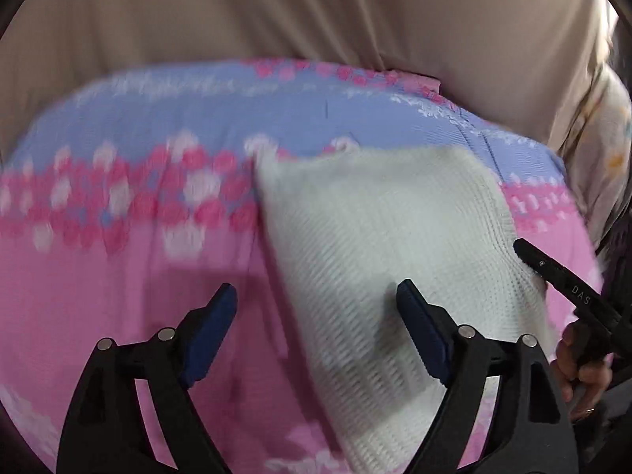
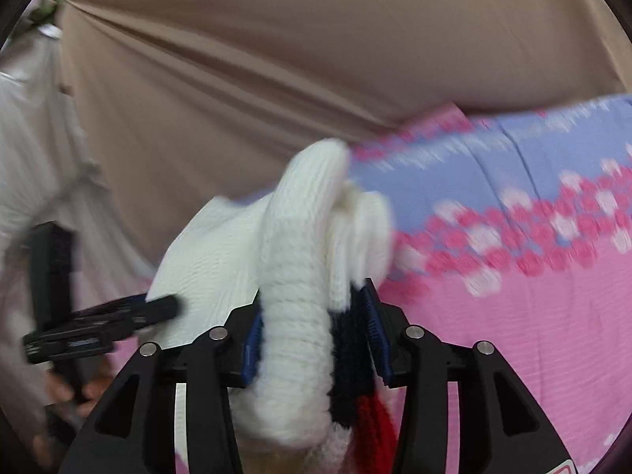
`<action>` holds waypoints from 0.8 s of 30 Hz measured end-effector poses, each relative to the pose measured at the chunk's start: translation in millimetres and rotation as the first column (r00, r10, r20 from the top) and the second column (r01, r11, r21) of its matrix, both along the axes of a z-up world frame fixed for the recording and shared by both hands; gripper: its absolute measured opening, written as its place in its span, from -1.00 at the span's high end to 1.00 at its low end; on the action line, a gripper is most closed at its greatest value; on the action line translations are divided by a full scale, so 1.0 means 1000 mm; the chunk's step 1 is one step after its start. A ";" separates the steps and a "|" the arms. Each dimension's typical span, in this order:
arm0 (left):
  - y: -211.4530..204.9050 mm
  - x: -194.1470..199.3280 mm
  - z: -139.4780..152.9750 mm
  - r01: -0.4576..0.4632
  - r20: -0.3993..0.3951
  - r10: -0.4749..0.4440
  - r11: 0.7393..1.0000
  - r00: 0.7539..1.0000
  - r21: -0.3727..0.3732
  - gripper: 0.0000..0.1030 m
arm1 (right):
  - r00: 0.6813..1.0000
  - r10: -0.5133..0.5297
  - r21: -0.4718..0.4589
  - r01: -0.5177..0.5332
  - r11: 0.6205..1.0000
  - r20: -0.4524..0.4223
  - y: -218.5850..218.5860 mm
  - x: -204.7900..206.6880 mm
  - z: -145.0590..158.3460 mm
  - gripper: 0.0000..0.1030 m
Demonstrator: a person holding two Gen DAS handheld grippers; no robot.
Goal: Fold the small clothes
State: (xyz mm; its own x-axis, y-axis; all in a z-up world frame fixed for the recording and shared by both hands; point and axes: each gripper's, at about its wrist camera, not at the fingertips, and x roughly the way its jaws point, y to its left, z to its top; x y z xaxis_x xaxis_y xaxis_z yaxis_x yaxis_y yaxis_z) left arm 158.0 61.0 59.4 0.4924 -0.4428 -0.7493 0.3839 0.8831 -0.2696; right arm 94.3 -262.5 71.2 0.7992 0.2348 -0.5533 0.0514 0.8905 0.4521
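A white knitted garment (image 1: 379, 245) lies on a pink and blue flowered bedsheet (image 1: 118, 276). My left gripper (image 1: 316, 308) is open just above it, its right finger over the knit and its left finger over the sheet. My right gripper (image 2: 312, 328) is shut on a bunched part of the same white garment (image 2: 292, 316), which has navy and red stripes (image 2: 363, 403) at its hem. The right gripper also shows at the right edge of the left wrist view (image 1: 561, 276). The left gripper shows at the left of the right wrist view (image 2: 118, 316).
A beige draped cloth (image 2: 276, 59) hangs behind the bed. The person's light patterned clothing (image 1: 608, 150) is at the right edge, and a hand (image 1: 580, 367) grips the right tool.
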 end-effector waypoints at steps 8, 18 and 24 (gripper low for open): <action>-0.024 -0.071 0.016 0.067 0.086 -0.066 0.998 0.994 -0.012 -0.58 | 1.000 -0.011 0.029 0.010 1.000 0.029 0.007 -0.039 0.013 0.37; -0.021 -0.093 -0.047 0.043 -0.017 -0.041 0.993 0.999 0.107 -0.44 | 0.996 0.042 -0.135 -0.052 0.990 -0.074 0.033 -0.067 -0.004 -0.13; -0.013 -0.078 -0.033 0.061 -0.067 -0.056 0.995 0.996 0.080 0.48 | 0.980 0.110 -0.045 -0.119 0.992 -0.166 0.032 -0.056 -0.038 0.74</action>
